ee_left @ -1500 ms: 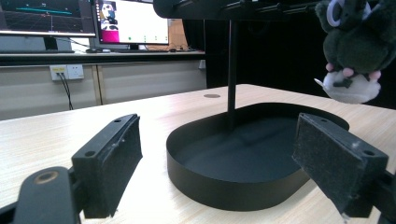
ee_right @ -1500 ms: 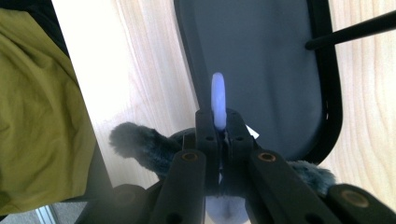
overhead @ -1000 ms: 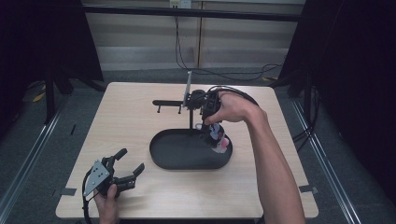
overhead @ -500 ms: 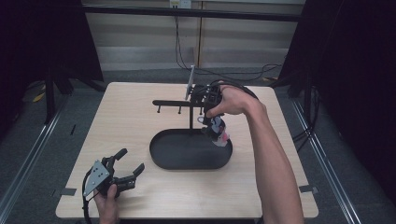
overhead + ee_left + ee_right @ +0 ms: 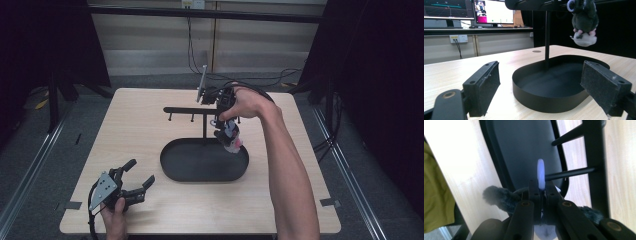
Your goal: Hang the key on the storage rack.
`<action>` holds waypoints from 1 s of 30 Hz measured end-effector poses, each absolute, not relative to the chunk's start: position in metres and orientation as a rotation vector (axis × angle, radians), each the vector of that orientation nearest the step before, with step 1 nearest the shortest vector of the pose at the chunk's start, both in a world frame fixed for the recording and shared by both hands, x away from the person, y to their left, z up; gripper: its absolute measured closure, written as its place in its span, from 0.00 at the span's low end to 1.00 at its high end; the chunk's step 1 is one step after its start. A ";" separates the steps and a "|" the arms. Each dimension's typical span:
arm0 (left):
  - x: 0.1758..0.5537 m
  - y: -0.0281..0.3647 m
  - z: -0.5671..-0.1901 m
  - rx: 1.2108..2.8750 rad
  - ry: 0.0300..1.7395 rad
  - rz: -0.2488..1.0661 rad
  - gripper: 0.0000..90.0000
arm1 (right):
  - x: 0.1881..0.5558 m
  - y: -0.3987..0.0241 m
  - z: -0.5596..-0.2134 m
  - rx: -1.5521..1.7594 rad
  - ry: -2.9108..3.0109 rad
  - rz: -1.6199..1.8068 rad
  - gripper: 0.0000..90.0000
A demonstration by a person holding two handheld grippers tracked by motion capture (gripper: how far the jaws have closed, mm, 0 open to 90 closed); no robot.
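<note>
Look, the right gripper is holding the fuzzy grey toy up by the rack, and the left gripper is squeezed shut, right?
Not quite: the left gripper is open, its pads wide apart in the left gripper view. The right gripper does hold the fuzzy grey toy by the rack.

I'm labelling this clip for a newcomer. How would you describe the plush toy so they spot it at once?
Find the black oval tray in the middle of the wooden table; a black rack rises from it. At the rack's right end, above the tray, hangs the plush toy, held by the right gripper: the only soft, furry thing, grey with pink and white.
</note>
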State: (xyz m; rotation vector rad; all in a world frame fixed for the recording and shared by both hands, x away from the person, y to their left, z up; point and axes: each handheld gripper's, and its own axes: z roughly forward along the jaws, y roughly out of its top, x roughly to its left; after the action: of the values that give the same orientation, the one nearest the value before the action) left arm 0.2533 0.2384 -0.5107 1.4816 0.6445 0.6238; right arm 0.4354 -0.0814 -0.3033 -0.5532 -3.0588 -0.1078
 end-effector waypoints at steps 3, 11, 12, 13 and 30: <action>0.253 0.239 -0.511 1.484 0.644 0.622 0.17 | 0.437 -0.082 -0.305 -0.564 -3.064 -0.098 0.97; 0.253 0.238 -0.511 1.480 0.645 0.626 0.17 | 0.443 -0.086 -0.307 -0.593 -3.067 -0.116 0.97; 0.253 0.238 -0.511 1.480 0.645 0.625 0.17 | 0.444 -0.087 -0.308 -0.591 -3.063 -0.111 0.97; 0.253 0.238 -0.511 1.483 0.642 0.622 0.17 | 0.445 -0.088 -0.308 -0.597 -3.061 -0.116 0.97; 0.253 0.239 -0.511 1.486 0.641 0.624 0.17 | 0.450 -0.094 -0.317 -0.664 -3.043 -0.159 0.97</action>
State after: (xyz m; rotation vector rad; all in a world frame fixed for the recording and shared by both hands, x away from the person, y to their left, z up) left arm 0.2532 0.2386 -0.5106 1.4862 0.6406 0.6241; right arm 0.4501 -0.0936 -0.3174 -0.6642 -3.0433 -0.1587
